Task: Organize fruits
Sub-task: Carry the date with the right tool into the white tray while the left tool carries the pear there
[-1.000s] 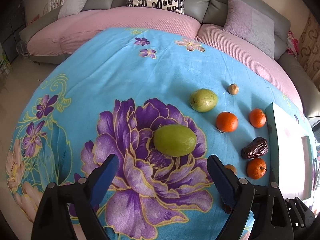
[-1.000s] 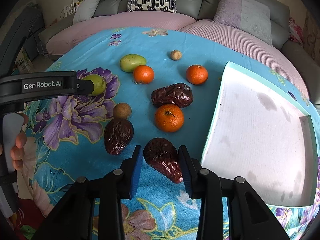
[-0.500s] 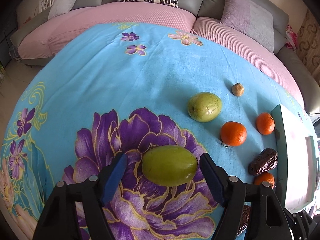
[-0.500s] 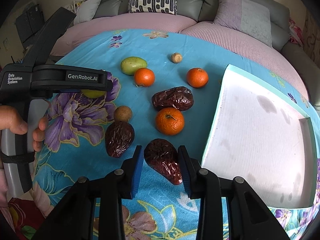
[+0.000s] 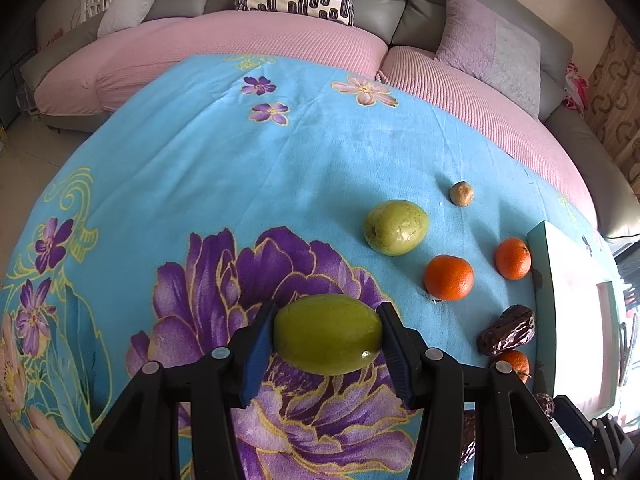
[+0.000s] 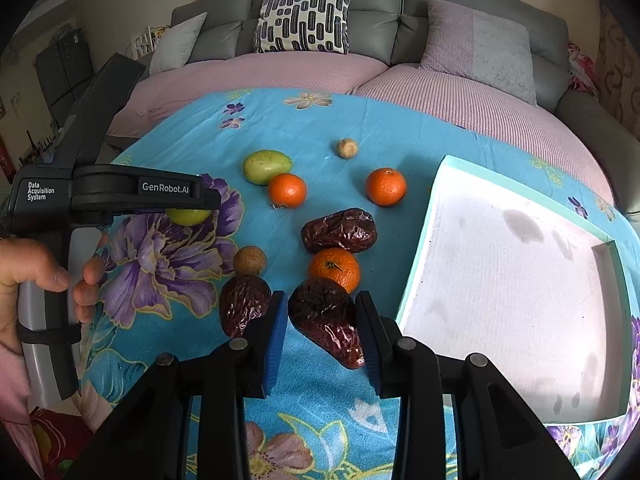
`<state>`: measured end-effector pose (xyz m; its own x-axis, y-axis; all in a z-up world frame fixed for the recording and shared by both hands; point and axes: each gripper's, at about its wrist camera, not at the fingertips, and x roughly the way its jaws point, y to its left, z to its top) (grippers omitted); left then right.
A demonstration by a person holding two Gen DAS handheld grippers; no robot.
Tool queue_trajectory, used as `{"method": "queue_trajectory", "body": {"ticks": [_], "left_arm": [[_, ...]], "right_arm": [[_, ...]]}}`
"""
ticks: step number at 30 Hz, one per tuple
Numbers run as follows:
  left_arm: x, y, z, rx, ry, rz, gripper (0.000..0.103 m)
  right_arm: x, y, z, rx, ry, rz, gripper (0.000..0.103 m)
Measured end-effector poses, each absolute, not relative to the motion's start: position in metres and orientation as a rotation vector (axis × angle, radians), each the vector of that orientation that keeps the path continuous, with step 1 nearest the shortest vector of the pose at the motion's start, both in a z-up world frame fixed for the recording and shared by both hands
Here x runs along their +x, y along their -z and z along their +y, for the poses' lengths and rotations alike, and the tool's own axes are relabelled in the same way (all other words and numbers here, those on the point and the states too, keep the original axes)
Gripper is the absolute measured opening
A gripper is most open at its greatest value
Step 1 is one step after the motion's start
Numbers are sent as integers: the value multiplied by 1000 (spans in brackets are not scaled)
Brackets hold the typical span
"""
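On the left, the left claw (image 5: pixel 327 334) is clenched on a green fruit (image 5: pixel 328 334), its blue pads touching both ends; the fruit seems to sit low over the purple flower of the cloth (image 5: pixel 240 160). More to the right, the right claw (image 6: pixel 322 326) is closed around a dark date (image 6: pixel 326 320), both pads against it as far as I can see. At the far right the white tray (image 6: pixel 500 300) holds nothing (only faint grey marks), so I judge the task is near its beginning: two fruits are grasped and none is sorted. Left on the table are a second green fruit (image 6: pixel 267 167), three oranges (image 6: pixel 287 190), two more dates (image 6: pixel 339 231) and two small brown fruits (image 6: pixel 250 261).

The right view shows the whole tray, a hand (image 6: pixel 24 276) on the left tool and the dates together; the left view gives only the tray edge but shows the green fruit's grip plainly.
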<state>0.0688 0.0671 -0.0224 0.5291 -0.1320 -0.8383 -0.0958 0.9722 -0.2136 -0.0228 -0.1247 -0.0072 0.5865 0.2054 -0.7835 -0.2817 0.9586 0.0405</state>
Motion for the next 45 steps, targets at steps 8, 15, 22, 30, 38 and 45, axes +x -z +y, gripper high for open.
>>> {"method": "queue_trajectory", "body": {"ticks": [8, 15, 22, 30, 38, 45], "left_arm": [[53, -18, 54, -222, 95, 885, 53], [41, -38, 22, -147, 179, 818, 53], [35, -39, -14, -100, 276, 828, 53], [17, -45, -69, -19, 410, 791, 53], [-5, -39, -134, 100, 550, 774, 54], [-8, -18, -160, 165, 597, 828, 54]], "right_arm": [[-23, -23, -147, -61, -225, 782, 36], [-5, -36, -210, 14, -49, 767, 36], [-6, -47, -275, 96, 134, 736, 36], [-20, -55, -334, 169, 308, 709, 36], [-33, -59, -370, 214, 390, 699, 36], [-36, -56, -382, 236, 413, 712, 36]]}}
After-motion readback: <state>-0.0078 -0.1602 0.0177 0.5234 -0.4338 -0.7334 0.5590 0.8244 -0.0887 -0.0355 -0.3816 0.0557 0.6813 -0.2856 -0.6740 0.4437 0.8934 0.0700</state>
